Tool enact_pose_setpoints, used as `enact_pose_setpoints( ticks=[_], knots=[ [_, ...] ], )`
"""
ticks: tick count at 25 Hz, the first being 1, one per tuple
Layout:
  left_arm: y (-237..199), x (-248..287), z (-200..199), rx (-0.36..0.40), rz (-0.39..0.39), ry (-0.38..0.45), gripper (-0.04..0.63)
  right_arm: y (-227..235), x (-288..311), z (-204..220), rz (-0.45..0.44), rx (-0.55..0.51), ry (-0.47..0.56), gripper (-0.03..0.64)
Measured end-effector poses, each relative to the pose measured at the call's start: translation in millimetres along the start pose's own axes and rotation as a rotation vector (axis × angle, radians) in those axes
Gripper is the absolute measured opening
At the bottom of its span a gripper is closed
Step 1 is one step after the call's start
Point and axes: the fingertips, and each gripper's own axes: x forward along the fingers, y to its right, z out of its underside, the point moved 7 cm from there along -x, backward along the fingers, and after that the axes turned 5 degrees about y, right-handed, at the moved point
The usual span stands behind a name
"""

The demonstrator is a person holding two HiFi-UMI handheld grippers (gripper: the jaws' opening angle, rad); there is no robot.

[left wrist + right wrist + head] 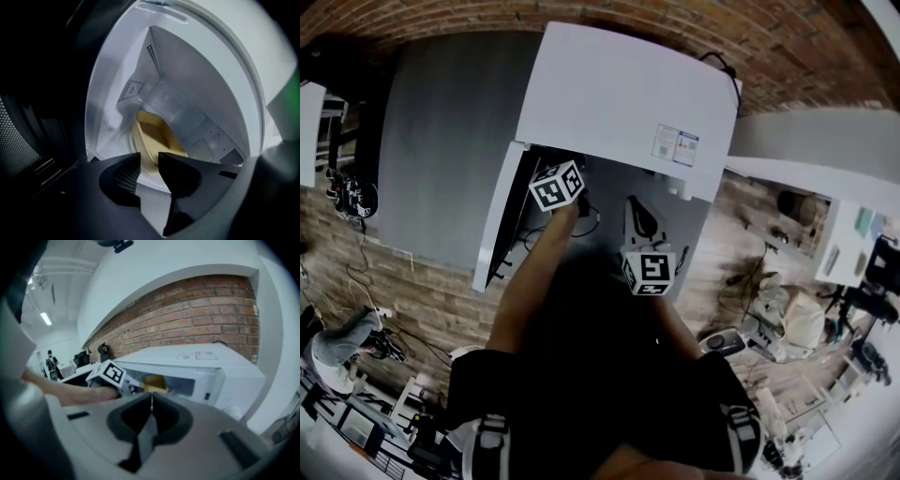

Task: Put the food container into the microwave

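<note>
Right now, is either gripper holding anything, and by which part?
Nothing. Left gripper open, not gripping the food container in the microwave; right gripper shut, empty.

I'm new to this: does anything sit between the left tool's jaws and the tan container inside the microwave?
Nothing. The left gripper view shows only bare white microwave floor between the left gripper and the food container.

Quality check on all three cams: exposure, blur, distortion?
Head view: heavy fisheye, the brick wall bows, lower centre nearly black. Left gripper view: microwave interior bright, slightly soft, container readable, left tool and the left side underexposed. Right gripper view: round vignette, right tool close and soft, ceiling light blown out.
</note>
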Motion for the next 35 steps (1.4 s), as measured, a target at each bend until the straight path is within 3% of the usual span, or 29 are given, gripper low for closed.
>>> enact_pose_setpoints(
  ticks=[13, 20, 24, 30, 35],
  knots=[
    [1.6, -28.3, 0.0, -0.003, 0.016, 0.022, 0.147, -10.9, -13.2, -4.3, -0.006, -0.020, 0.029, 0.034],
    [7.5, -50.1, 5.2, 0.014, 0.089, 0.011, 0.044, -17.7, -22.1, -15.5, -0.019, -0.020, 0.063, 0.034],
    [20.6, -74.8, 9.6, 0.091, 0.150, 0.013, 0.035, -23.0, -30.0, -23.8, -0.025, -0.034, 0.091, 0.034],
    [45.5, -125.6, 1.3, 0.167, 0.241, 0.102, 0.035, -32.8, -44.1, -32.2, -0.037, -0.041, 0.129, 0.034],
    [70.2, -181.7, -11.2, 0.353, 0.297, 0.238, 0.035, -41.7, -59.6, -37.0, -0.048, -0.039, 0.163, 0.034]
  ],
)
